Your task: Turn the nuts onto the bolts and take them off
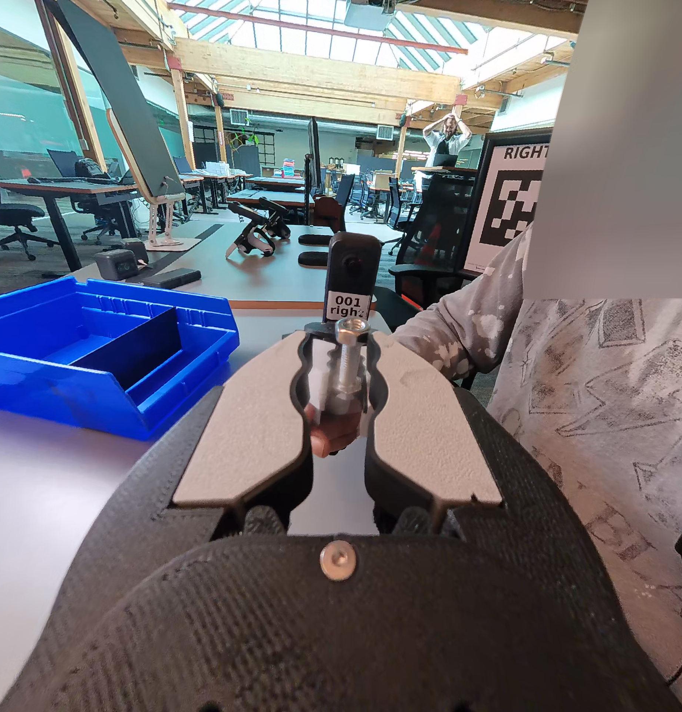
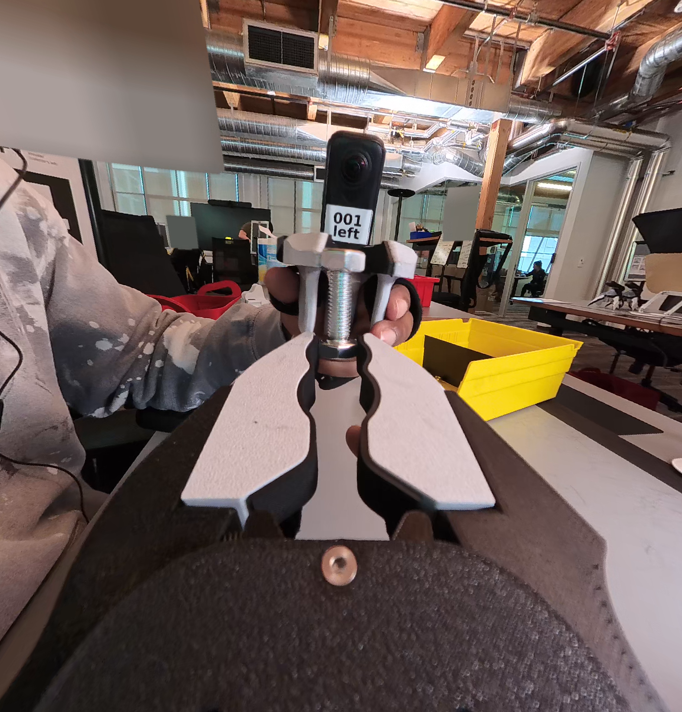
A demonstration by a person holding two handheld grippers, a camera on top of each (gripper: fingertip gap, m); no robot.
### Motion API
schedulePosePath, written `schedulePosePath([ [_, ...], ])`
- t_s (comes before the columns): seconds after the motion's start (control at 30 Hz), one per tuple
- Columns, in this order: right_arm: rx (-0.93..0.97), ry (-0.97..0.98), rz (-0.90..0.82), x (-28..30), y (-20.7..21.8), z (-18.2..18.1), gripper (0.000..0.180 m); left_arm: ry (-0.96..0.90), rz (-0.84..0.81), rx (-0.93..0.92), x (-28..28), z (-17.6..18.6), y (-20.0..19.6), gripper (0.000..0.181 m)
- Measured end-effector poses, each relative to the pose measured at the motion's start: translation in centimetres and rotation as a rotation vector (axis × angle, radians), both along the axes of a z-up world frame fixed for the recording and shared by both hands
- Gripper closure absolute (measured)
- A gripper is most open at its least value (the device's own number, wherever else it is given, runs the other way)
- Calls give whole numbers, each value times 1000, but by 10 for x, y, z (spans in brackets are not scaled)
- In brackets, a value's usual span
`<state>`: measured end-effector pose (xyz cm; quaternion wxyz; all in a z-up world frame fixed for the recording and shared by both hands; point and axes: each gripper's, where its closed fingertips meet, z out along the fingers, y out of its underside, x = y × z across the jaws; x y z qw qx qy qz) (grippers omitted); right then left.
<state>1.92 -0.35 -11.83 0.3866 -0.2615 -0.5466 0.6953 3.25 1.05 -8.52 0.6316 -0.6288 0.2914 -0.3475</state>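
left gripper point(image 1: 337, 385) closed on the hex head of the bolt point(image 2: 339, 304); right gripper point(image 2: 337, 348) closed on the nut point(image 2: 337, 350) at the threaded end; both held above the surface point(image 2: 586, 512), between blue bin point(image 1: 112, 346) and yellow bin point(image 2: 497, 366)

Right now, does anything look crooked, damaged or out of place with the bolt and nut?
Nothing stands out. The left tongs grip the bolt by its head, the right tongs grip the nut on its thread, and the parts line up straight. The blue bin and yellow bin sit upright on the table.
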Motion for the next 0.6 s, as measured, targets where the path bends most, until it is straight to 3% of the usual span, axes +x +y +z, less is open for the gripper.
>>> schedulePosePath([
  [0.13, -2, 12, 6, 2, 0, 3, 161, 15, 55, 5, -10, -1, 4, 157],
  [0.47, 8, -4, -17, -1, 3, -2, 161, 14, 19, -4, -2, -3, 2, 153],
  [0.6, -1, 12, -9, 1, 3, 2, 161, 16, 100, -6, -19, -3, 8, 160],
])
